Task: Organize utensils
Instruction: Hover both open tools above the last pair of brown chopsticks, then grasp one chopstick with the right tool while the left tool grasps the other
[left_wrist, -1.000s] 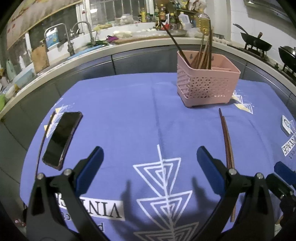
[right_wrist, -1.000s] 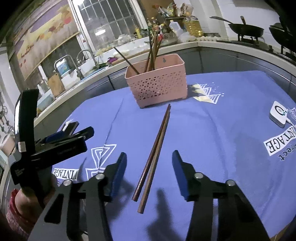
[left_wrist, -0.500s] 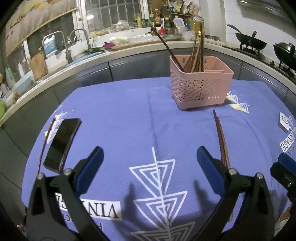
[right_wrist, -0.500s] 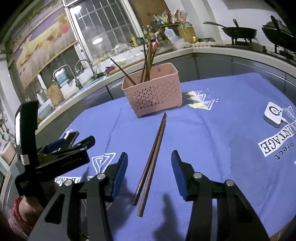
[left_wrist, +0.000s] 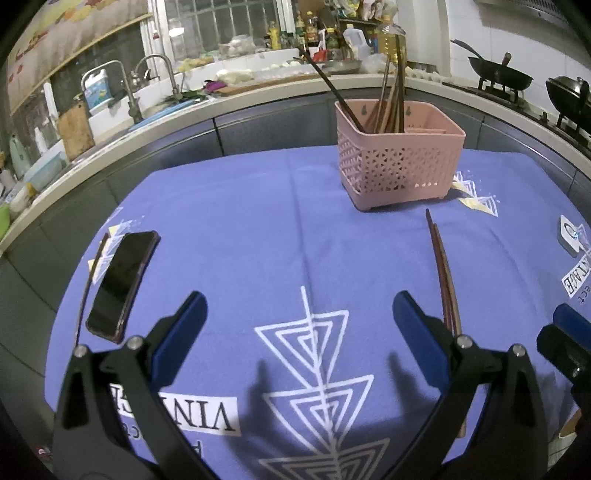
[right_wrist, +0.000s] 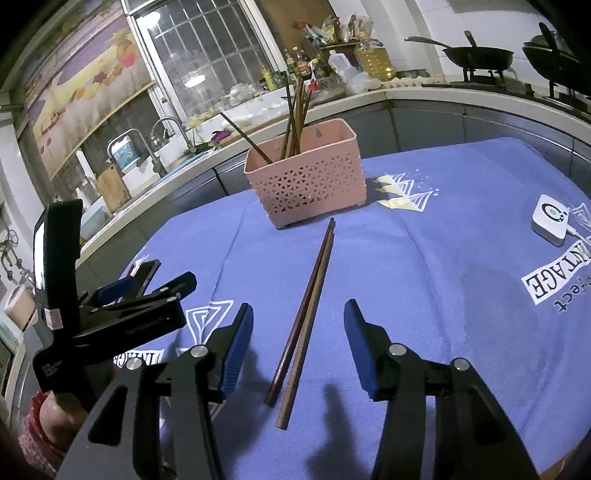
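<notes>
Right gripper hangs over the near ends of the loose chopsticks, its blue pads spread with both sticks between them but not pressed; its jaws have just been opening a little. Left gripper is spread wide over bare blue tablecloth, holding nothing.

Biggest risk, as I judge it: the two chopsticks lie crossed at a slight angle, so a pinch near their ends could catch only one, or let the pair scissor apart and slip. Carried by the ends, the far tips could also knock the pink basket, which stands just beyond them and is already crowded with upright chopsticks leaning every way.

Only the left wrist view shows the black phone at the cloth's left edge, with one thin stick lying just beside it. Only the right wrist view shows the person's hand under the left gripper's handle.
</notes>
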